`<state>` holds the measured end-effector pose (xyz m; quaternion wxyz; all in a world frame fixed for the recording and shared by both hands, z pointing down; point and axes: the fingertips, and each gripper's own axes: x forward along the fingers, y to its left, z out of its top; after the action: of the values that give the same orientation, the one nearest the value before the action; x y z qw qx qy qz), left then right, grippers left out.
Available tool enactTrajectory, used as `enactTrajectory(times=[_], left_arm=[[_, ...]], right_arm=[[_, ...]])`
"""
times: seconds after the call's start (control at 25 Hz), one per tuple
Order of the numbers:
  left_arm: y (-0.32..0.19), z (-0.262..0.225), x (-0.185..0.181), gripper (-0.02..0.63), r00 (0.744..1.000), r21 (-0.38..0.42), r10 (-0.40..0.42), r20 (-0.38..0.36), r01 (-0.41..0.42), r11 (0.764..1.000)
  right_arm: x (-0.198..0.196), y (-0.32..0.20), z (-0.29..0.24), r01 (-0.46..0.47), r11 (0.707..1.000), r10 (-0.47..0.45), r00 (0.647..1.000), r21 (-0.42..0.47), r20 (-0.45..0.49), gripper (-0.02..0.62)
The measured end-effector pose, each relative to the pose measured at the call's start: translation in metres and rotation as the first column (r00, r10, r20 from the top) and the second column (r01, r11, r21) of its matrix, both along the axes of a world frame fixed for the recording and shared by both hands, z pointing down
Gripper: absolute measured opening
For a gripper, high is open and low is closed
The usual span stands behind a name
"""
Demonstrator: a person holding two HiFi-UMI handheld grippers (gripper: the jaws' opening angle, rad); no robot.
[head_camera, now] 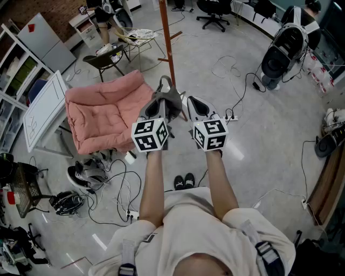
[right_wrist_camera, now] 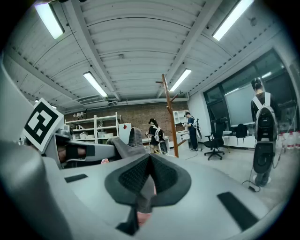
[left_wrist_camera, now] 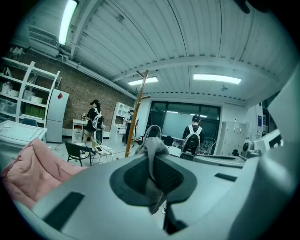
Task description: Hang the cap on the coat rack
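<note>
Grey cap held up in mid-air, just short of the wooden coat rack. Left hand-held gripper clamped tight on its fabric, right hand-held gripper clenched on a thin grey edge too. Pink cushion down below on the left.

A pink cushioned armchair sits on the grey floor, a whiteboard leaning just beside it. Black cables trail nearby; an office chair stands near the floor's far edge.
</note>
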<state>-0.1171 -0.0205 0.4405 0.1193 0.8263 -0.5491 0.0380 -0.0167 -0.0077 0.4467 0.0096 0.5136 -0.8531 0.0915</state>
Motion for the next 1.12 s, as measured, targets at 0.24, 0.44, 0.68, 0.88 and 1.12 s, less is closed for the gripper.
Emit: enactTrajectory(times=[0.24, 0.44, 0.68, 0.88, 1.12], left_arm=[[-0.001, -0.003, 0.013, 0.018, 1.0, 0.011, -0.013, -0.015, 0.013, 1.0], [-0.007, -0.004, 0.017, 0.017, 1.0, 0.009, -0.023, -0.013, 0.023, 1.0], [-0.02, -0.005, 0.015, 0.018, 0.998, 0.01, -0.055, -0.019, 0.055, 0.998], [-0.034, -0.008, 0.015, 0.017, 0.998, 0.034, -0.064, -0.009, 0.065, 0.997], [-0.063, 0.001, 0.009, 0.017, 0.999, 0.026, -0.04, 0.002, 0.04, 0.999]], right_arm=[[0.017, -0.002, 0.005, 0.003, 1.0, -0.003, 1.0, -0.006, -0.008, 0.003], [0.031, -0.013, 0.005, -0.009, 1.0, 0.01, 0.999, -0.007, 0.037, 0.003], [0.038, -0.026, 0.008, 0.012, 1.0, -0.011, 0.999, -0.016, 0.034, 0.005], [0.033, -0.037, 0.012, 0.055, 0.998, -0.055, 0.998, -0.02, 0.044, 0.005], [0.014, -0.063, 0.015, 0.076, 0.997, -0.076, 0.996, -0.001, 0.046, 0.005]])
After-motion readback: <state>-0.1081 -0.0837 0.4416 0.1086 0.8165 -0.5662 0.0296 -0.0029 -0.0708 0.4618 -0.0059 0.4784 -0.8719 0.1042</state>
